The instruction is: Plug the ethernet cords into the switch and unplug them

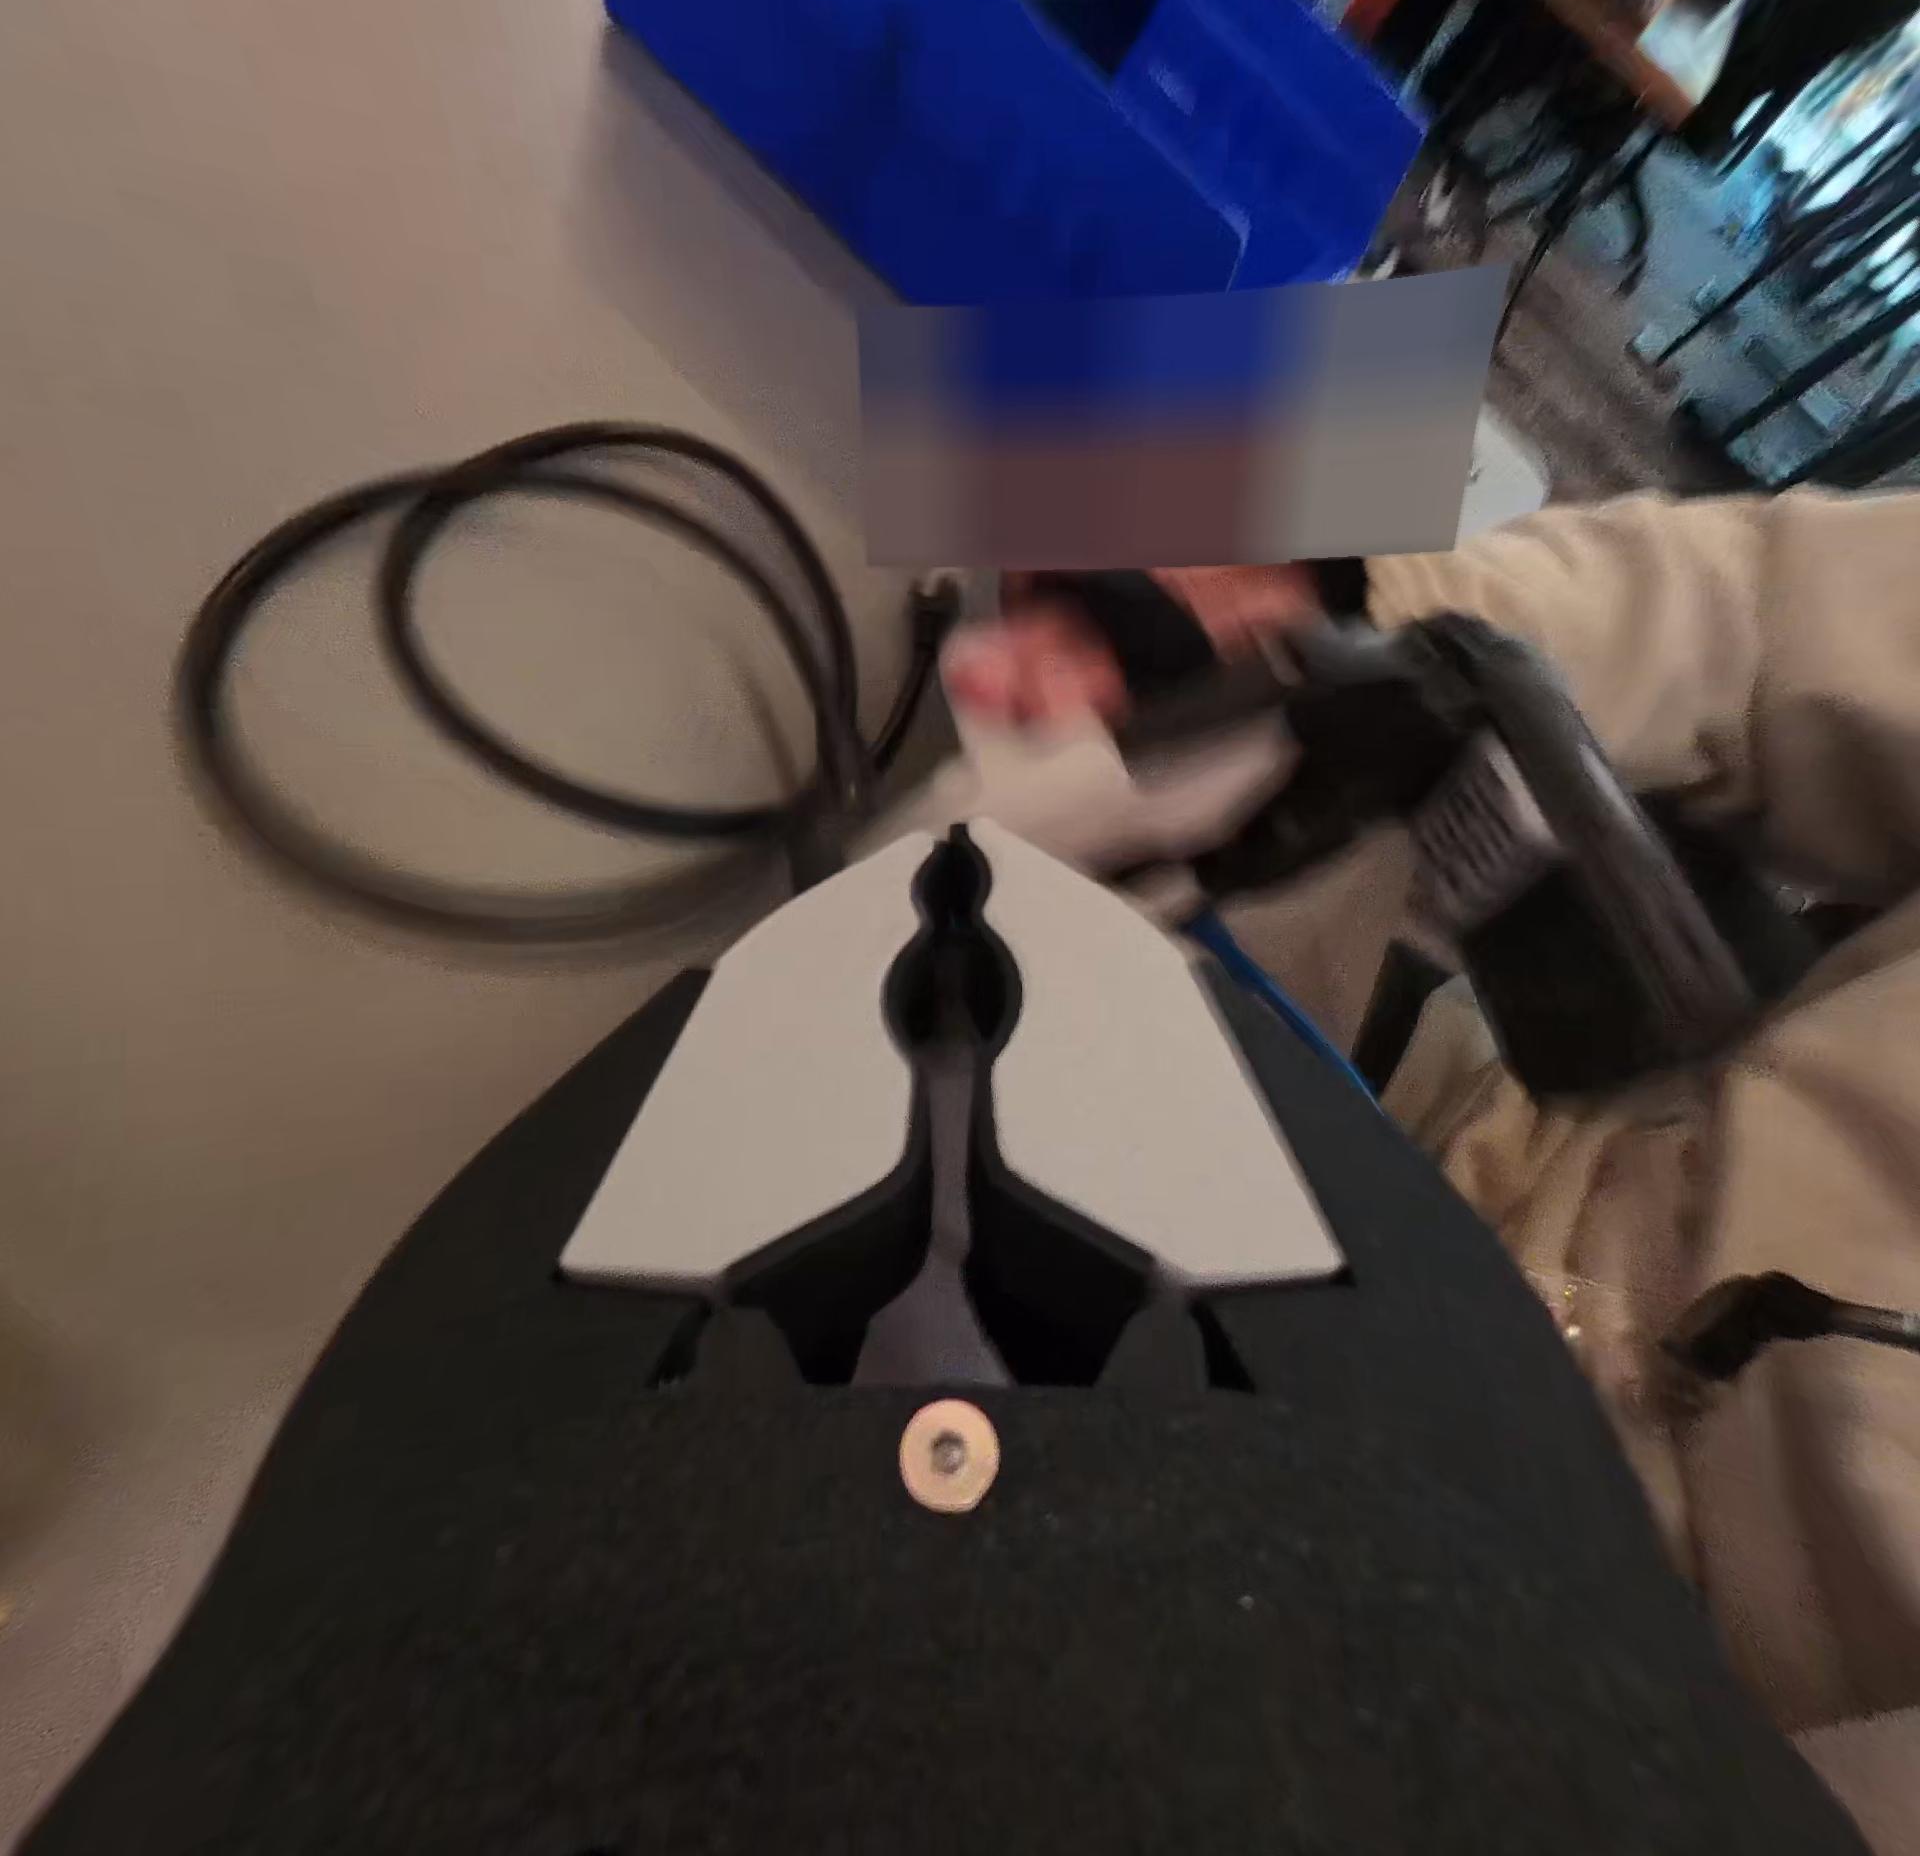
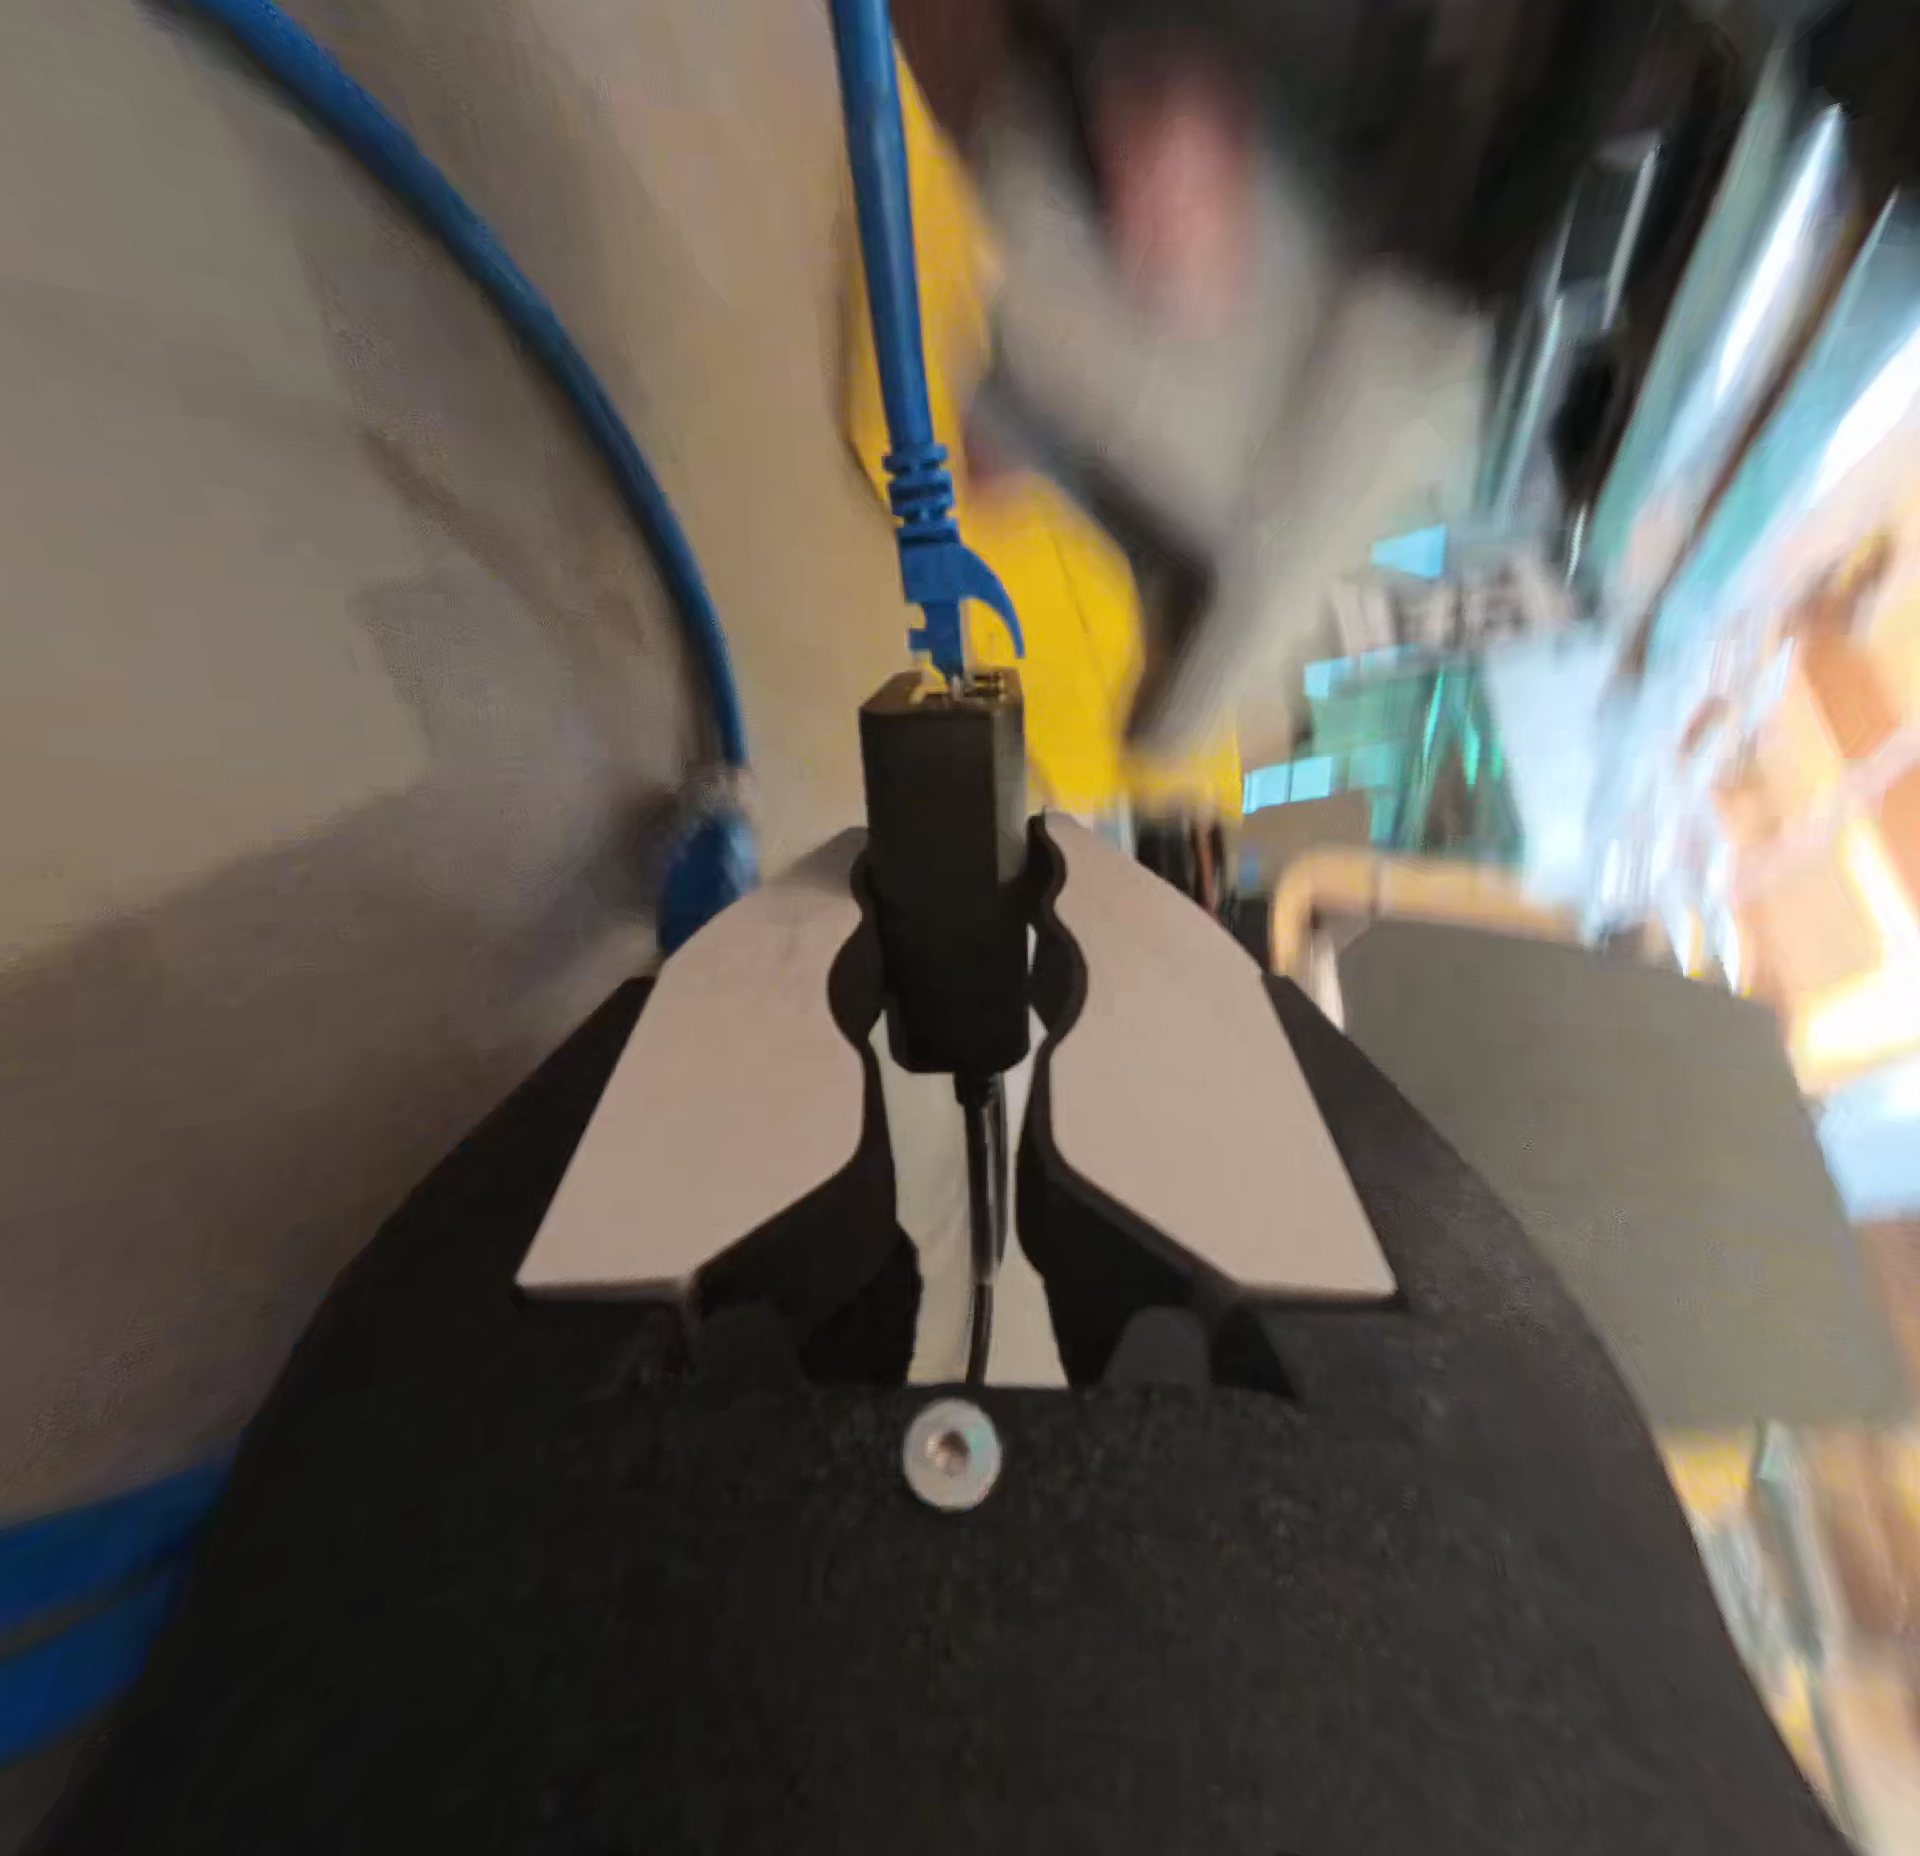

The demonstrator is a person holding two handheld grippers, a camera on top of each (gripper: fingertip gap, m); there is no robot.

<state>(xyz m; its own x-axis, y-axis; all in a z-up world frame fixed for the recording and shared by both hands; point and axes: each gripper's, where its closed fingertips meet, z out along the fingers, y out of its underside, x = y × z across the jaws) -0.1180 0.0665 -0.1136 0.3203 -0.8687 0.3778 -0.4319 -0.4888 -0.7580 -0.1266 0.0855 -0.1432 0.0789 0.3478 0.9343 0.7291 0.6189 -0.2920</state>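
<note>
- Closest to the lens in the right wrist view, the right gripper clamps a small black box, the switch, between its grey fingers; the box stands lengthwise along the fingers with its port end pointing away from the camera.
- A thin black lead runs from the near end of the switch back between the fingers.
- At the far end of the switch, a blue ethernet cord meets the port with its blue connector; the clear tip is at the opening, but how deep it sits cannot be told.
- A second stretch of blue cord arcs across the pale table to the left, ending in a blurred blue plug beside the left finger.
- The background is smeared by motion; yellow and teal patches cannot be identified.
- In the left wrist view, the left gripper has its fingers pressed together with nothing between them.
- Just beyond its tips lies a coiled black cord on the table.
- Farther off stands a blue bin.
- To the right, a person's hand in a beige sleeve holds the other gripper's black body.
- No writing or brand is legible anywhere.
</note>
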